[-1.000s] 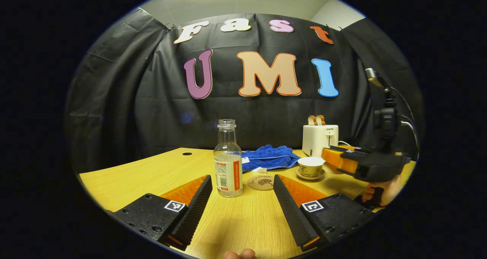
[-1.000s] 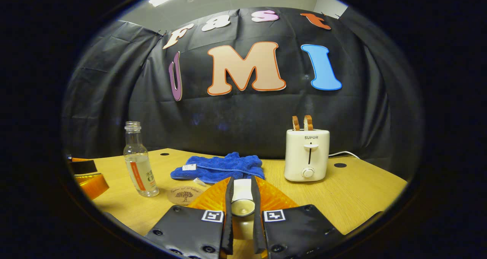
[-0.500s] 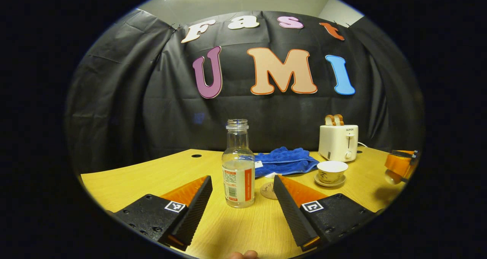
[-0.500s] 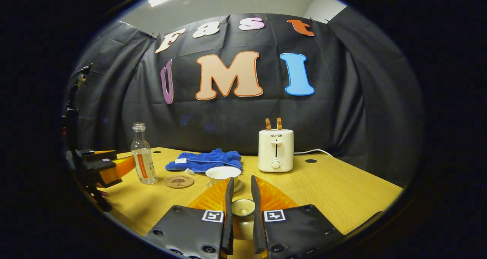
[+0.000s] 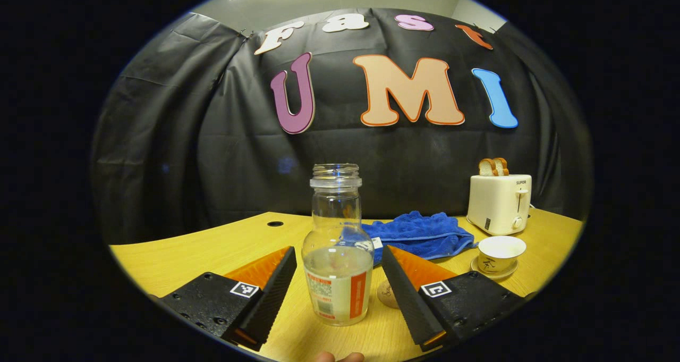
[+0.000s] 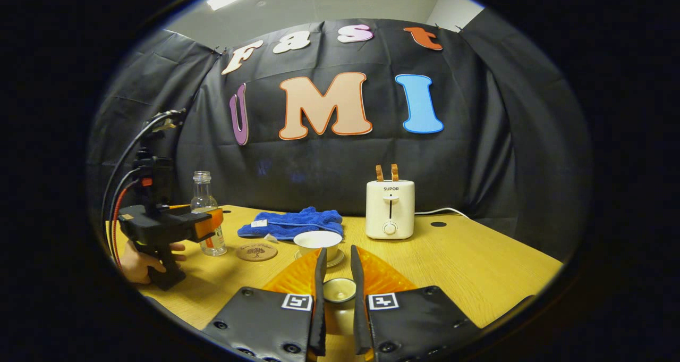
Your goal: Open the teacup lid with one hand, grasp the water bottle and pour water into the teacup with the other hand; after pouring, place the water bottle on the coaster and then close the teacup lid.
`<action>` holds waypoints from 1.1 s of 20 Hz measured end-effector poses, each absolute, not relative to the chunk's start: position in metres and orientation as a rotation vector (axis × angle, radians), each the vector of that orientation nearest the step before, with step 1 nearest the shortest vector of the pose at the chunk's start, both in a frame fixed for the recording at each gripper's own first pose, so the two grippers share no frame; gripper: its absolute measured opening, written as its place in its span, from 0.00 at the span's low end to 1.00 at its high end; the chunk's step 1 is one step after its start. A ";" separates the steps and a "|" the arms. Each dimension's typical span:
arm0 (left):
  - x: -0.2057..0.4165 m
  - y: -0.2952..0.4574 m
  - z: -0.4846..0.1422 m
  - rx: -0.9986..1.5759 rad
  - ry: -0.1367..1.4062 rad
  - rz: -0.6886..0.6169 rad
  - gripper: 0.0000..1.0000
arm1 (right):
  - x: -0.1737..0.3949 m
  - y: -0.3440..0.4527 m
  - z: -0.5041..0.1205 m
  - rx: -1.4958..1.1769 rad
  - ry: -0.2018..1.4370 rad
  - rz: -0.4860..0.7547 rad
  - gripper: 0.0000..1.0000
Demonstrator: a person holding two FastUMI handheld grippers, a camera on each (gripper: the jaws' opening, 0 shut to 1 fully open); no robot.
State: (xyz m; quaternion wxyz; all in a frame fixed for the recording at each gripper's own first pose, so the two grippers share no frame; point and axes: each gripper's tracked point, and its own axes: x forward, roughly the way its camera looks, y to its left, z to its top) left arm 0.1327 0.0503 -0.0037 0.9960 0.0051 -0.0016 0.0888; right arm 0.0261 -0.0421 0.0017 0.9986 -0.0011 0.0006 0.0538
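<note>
The wooden table (image 6: pixel 478 266) is carrying a toaster (image 6: pixel 390 209) and blue towel (image 6: pixel 291 223) along its far edge. The open water bottle (image 5: pixel 338 250) is standing upright between the left gripper (image 5: pixel 338 285), whose fingers are spread wide, not touching it. The uncovered teacup (image 6: pixel 317 243) is sitting on its saucer mid-table, the coaster (image 6: pixel 256 252) just beside it. The right gripper (image 6: pixel 335 290) is clamping the teacup lid (image 6: pixel 339 291).
</note>
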 end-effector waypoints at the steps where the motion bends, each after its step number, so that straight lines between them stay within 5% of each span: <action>1: 0.138 0.051 -0.004 0.010 -0.002 0.172 0.94 | 0.026 -0.042 0.002 -0.002 0.001 0.110 0.24; 4: 0.154 0.052 -0.006 0.010 -0.005 0.139 0.92 | 0.025 -0.042 0.002 -0.002 -0.001 0.109 0.24; 6: 0.157 0.050 -0.006 0.007 -0.003 0.114 0.73 | 0.025 -0.041 0.002 -0.002 0.000 0.113 0.23; 12: 0.158 0.041 -0.008 0.040 0.012 0.079 0.70 | 0.023 -0.036 0.002 0.000 0.001 0.144 0.24; 22: 0.195 -0.041 -0.041 0.953 0.116 -0.148 0.70 | 0.038 -0.109 0.003 -0.004 0.003 0.001 0.24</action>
